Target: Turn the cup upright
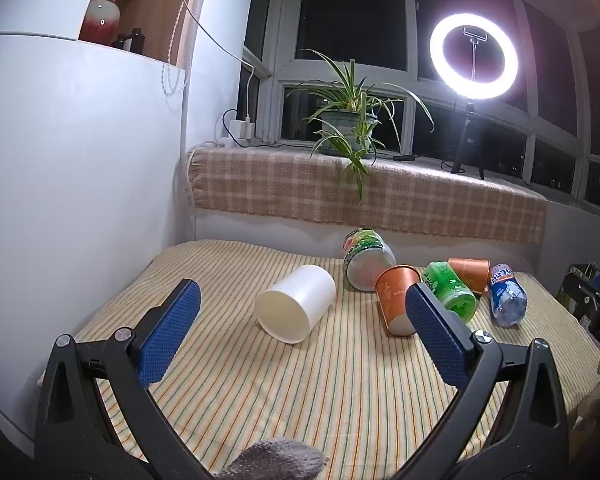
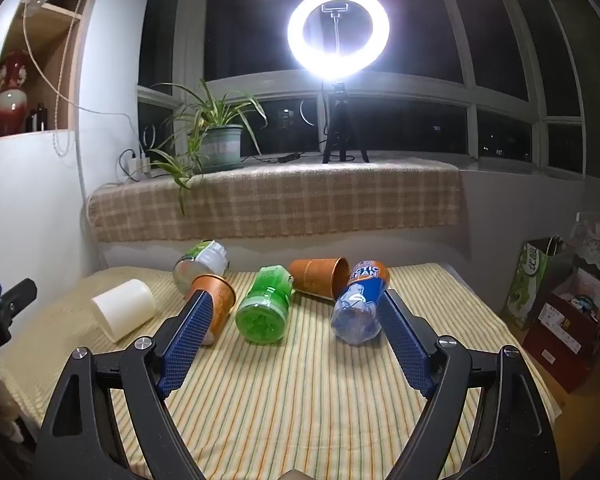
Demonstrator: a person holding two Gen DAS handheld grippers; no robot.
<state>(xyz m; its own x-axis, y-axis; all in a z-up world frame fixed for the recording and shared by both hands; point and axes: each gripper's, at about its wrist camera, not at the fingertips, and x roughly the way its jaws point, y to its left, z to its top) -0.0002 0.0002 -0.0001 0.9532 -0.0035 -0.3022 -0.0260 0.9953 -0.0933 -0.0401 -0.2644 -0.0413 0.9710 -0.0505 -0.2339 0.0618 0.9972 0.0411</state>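
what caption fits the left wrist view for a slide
Open left claw faces a white cup lying on its side on the striped cloth.

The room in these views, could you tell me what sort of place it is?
Probably a home room set up for recording: a potted plant on a blanket-covered window ledge, a vase on a shelf, and a ring light on a tripod.

The left gripper (image 1: 300, 312) hung above the striped surface (image 1: 340, 380), jaws spread wide and holding nothing. Ahead lay a white cup (image 1: 296, 303) on its side — open mouth toward the camera — with two orange cups (image 1: 396, 298) and bottles (image 1: 452, 290) tumbled beside it.
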